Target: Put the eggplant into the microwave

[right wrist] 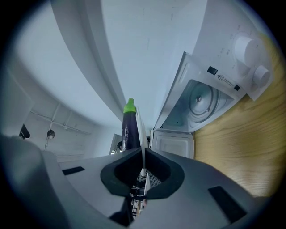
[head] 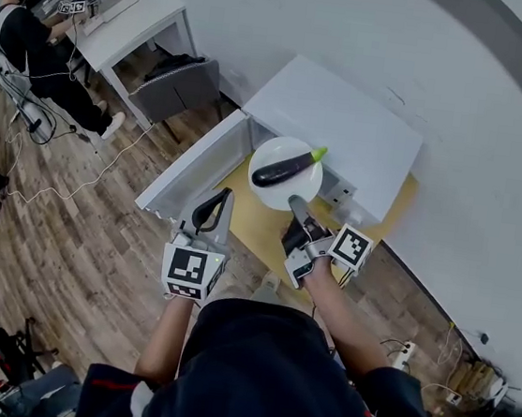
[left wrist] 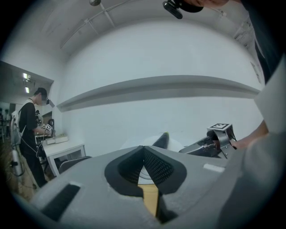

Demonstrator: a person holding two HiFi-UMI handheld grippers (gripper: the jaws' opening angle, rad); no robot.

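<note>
In the head view, a white plate (head: 276, 151) was seen near the centre of the frame, at the open front of the white microwave (head: 346, 128), which was set on a wooden tabletop (head: 249, 225). The eggplant (head: 285, 169), dark purple with a green stem end, was laid across the plate, its stem pointed toward the upper right. The plate's near rim was clenched between the jaws of the right gripper (head: 295, 201). In the right gripper view the plate was shown edge-on, pinched between the pads, with the eggplant rising above the jaws at the middle of the frame.

The microwave door (head: 190, 171) was swung open toward the left of the head view. The cavity with its round turntable (right wrist: 201, 100) was shown at the right of the right gripper view, below two white knobs (right wrist: 248, 47). Whether the plate had crossed into the cavity could not be told.

The left gripper (head: 212, 208) was held at lower left of centre, just beside the open door. Its jaws were pressed together with nothing caught between them.

A person (head: 28, 33) was seen at a white desk (head: 137, 22) in the upper left corner, with a grey chair (head: 177, 84) near it.
</note>
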